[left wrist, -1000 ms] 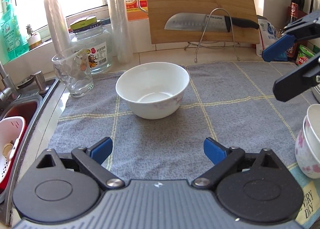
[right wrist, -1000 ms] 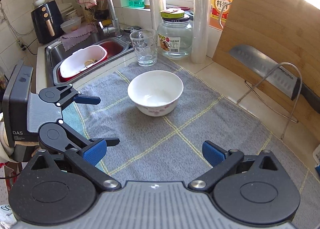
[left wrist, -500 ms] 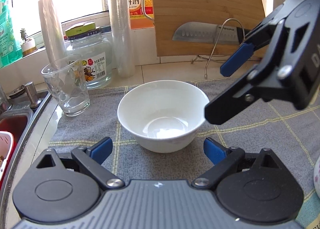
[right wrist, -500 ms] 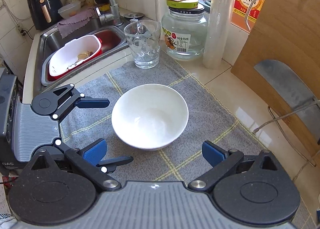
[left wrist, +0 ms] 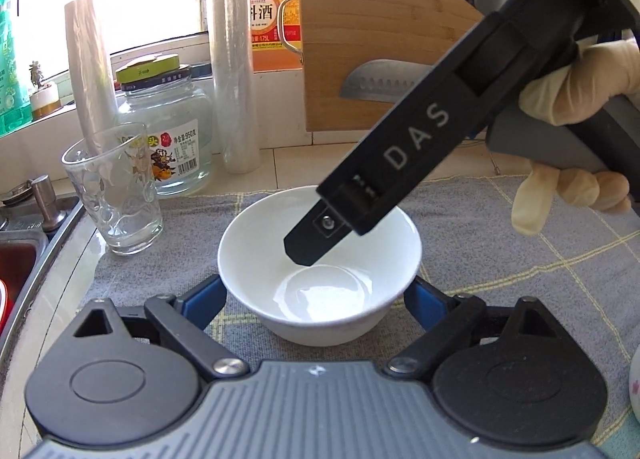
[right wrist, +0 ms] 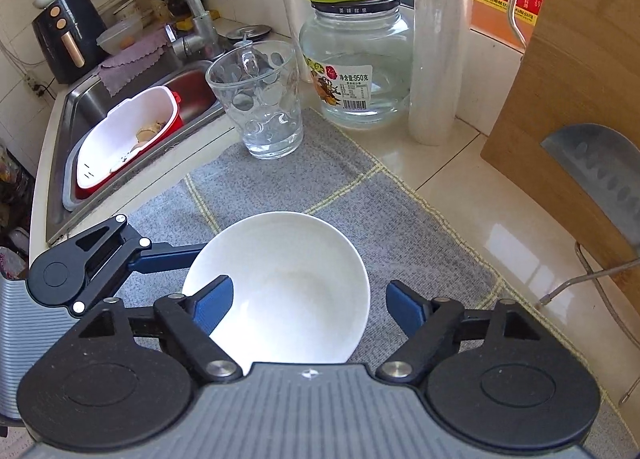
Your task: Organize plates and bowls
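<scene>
Left wrist view: white bowl [left wrist: 320, 279] sits upright on the grey checked mat [left wrist: 520, 259], toward the mat's sink-side half, between the left gripper [left wrist: 318, 301] pads. Jaws closing, blue pads at or just beside the bowl's lower wall on both sides; can't tell if they press yet. Right gripper [left wrist: 308, 247] comes in from above, one black finger dipping inside the bowl rim; gloved hand [left wrist: 576, 99] holds it. "DAS" printed on its body. Another bowl edge barely shows at the mat's right edge. Writing: jar [left wrist: 168, 139] label "950", orange bottle [left wrist: 272, 19] "料酒", "1.75L".

Right wrist view: right gripper [right wrist: 308, 307] straddles the bowl's [right wrist: 280, 287] right wall, left pad inside the rim, right pad outside and apart from it. Jaws closing, not gripping yet. Left gripper [right wrist: 168, 255] finger touches the bowl's far-left side. Glass [right wrist: 260, 99] stands at the mat's sink-side corner. Jar label "净含量:950克".

Progress, judged: early. Bowl not lifted or stacked; grasp in progress.
</scene>
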`<state>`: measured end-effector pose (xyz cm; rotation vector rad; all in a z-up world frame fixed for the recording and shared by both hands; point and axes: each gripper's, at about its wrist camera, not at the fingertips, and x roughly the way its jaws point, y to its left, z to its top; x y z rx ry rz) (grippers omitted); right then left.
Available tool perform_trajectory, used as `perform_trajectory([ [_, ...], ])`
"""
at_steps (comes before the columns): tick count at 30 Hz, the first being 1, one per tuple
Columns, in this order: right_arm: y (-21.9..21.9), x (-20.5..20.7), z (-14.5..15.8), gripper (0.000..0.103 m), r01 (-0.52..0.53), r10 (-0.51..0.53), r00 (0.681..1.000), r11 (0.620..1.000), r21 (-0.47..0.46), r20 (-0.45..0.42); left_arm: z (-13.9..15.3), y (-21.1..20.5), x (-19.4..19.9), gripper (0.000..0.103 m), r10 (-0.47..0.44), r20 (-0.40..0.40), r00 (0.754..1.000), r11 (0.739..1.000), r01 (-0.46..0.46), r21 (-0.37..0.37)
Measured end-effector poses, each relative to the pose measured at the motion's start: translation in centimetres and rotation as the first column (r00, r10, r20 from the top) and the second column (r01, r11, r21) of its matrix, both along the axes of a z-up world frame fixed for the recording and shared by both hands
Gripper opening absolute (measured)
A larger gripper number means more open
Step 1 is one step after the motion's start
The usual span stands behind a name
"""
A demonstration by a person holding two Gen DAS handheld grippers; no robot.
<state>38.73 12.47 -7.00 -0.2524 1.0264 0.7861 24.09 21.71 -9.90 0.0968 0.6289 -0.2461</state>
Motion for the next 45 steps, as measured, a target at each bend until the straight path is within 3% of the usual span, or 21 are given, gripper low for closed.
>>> perform_trajectory([
  [10,0.6,0.5,-0.7,0.074,-0.015,0.015,1.0,1.0,0.004,-0.02,-0.1,0.2,0.2,0.094,-0.005,-0.008,1.0,1.0,0.005,-0.014],
  [28,-0.1,-0.8,-0.1,0.074,-0.003,0.004,0.999,1.0,0.022,-0.038,0.7,-0.3,-0.8,0.094,-0.04,-0.009,0.999,0.999,0.04,0.013],
  [45,-3.2,-5.9,3.1,0.074,0.035,-0.031,0.999,0.996,0.086,-0.044,3.6,-2.0,-4.9,0.094,-0.136,-0.016,0.991,0.988,0.137,0.066],
])
